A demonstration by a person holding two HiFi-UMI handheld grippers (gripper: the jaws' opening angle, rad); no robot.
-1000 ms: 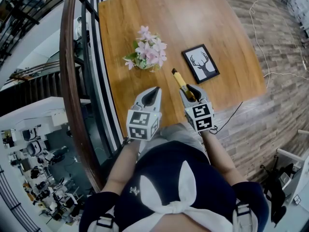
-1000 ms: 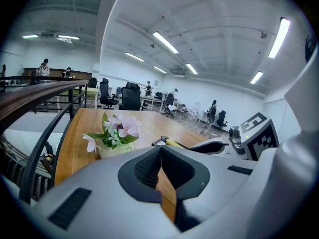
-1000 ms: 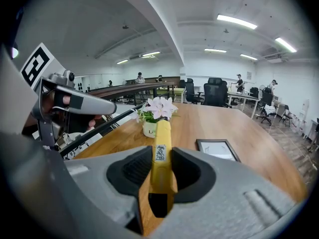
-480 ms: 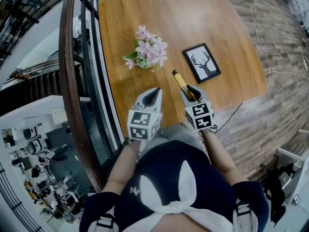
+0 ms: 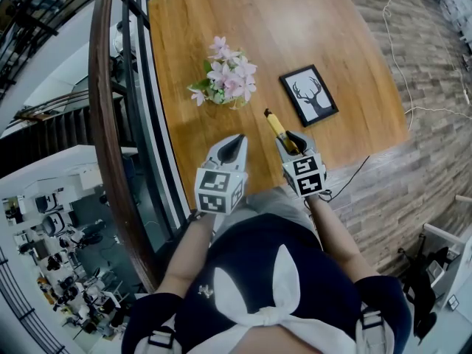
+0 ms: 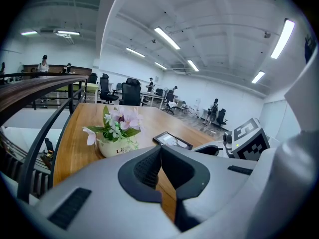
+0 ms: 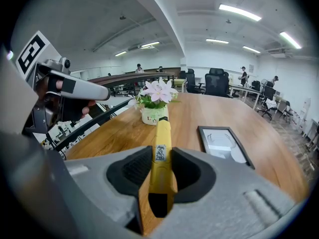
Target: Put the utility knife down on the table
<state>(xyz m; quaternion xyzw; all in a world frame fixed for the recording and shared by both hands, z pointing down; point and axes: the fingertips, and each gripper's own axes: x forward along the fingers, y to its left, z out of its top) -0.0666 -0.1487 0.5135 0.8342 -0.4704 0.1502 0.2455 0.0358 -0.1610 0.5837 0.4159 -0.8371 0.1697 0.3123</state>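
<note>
The right gripper [image 5: 289, 140] has sunk slightly toward the wooden table [image 5: 295, 35], slim yellow utility knife [image 5: 274, 123] still clamped, unreleased; left gripper [image 5: 234, 144] idle, jaws together, empty.

Head view: camera above the person, faced steeply down on the wooden table [image 5: 295, 28], with left gripper [image 5: 237, 139] and right gripper [image 5: 289, 140] close below. Left and right gripper views: cameras seated right behind each gripper's own jaws, faced low across the tabletop. Shared by all three: potted flowers [image 5: 227, 80] and framed deer picture [image 5: 308, 96]; each gripper view caught the other gripper.
</note>
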